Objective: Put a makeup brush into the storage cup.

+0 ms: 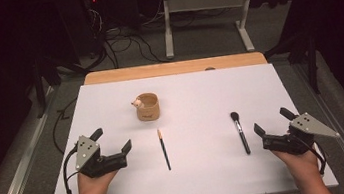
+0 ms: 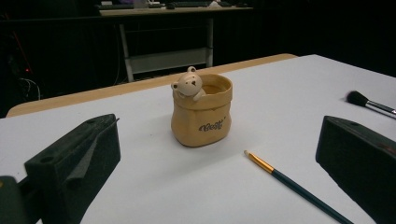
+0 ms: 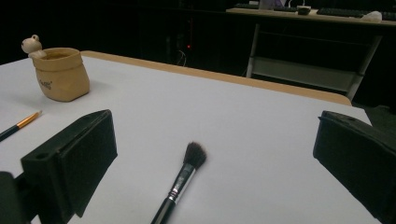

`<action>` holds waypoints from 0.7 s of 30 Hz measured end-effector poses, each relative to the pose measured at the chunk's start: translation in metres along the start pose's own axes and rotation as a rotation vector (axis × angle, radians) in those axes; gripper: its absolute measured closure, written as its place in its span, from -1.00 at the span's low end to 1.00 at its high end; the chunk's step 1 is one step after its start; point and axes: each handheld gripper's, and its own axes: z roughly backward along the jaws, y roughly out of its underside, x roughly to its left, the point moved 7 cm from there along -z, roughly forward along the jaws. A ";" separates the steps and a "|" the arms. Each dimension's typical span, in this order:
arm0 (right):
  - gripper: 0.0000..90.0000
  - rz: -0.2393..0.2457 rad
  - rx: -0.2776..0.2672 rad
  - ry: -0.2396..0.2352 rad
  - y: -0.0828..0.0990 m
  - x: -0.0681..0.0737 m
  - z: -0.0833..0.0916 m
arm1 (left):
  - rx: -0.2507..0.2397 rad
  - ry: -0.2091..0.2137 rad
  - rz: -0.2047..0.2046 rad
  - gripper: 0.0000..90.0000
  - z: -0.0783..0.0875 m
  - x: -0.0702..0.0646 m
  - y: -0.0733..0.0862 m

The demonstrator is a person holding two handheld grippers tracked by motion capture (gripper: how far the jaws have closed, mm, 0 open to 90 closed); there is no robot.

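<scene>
White table [image 1: 205, 173], paintbrush [image 2: 299, 188] end cropped

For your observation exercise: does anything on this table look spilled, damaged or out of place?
Nothing stands out. The bear pot stands upright, the paintbrush and makeup brush lie flat and apart on the white table.

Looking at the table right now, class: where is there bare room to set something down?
Widest: between the bear pot and makeup brush, out to the table's far right corner. Also left of the pot, and along the near edge. Tightest: the pot with the paintbrush just below it.
</scene>
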 end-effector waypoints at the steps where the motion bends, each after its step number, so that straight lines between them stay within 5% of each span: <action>1: -0.98 0.001 -0.002 -0.003 0.000 0.000 0.000 | 0.001 -0.001 0.002 -0.98 0.000 0.000 0.000; 21: -0.97 0.005 -0.002 -0.004 0.001 0.002 -0.002 | 0.009 -0.013 0.006 -0.98 0.001 0.004 0.002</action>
